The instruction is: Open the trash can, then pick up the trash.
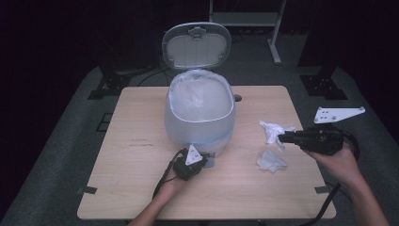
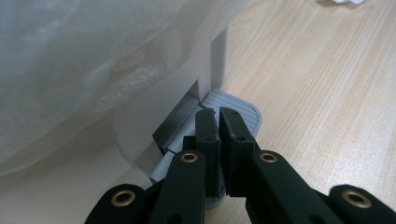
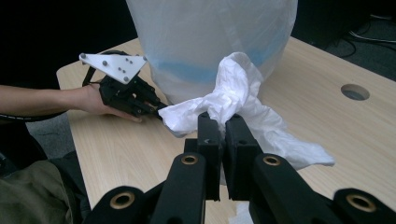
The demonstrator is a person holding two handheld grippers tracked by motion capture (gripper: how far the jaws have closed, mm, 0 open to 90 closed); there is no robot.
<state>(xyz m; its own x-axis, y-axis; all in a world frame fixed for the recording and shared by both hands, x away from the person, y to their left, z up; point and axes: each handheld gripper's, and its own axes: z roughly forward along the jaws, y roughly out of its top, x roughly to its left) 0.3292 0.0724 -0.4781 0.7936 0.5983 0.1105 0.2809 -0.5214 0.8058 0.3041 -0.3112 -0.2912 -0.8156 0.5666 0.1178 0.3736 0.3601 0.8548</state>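
Note:
A white pedal bin [image 1: 200, 115] lined with a clear bag stands mid-table, its lid [image 1: 196, 45] tipped up and back. My left gripper [image 1: 203, 162] is shut with nothing between its jaws, and its tips rest on the grey ribbed pedal [image 2: 243, 112] at the bin's foot; in the left gripper view the left gripper [image 2: 218, 114] sits close against the bin wall. My right gripper [image 1: 281, 138] is shut on a crumpled white tissue [image 1: 272, 131], held above the table right of the bin. In the right gripper view the tissue [image 3: 233, 93] hangs from the right gripper [image 3: 223, 122] in front of the bin [image 3: 210, 37].
A second crumpled tissue [image 1: 271, 161] lies on the wooden table [image 1: 131, 188] below the right gripper. A round cable hole [image 1: 237, 98] sits behind the bin. The floor around the table is dark, with stand legs [image 1: 275, 47] at the back.

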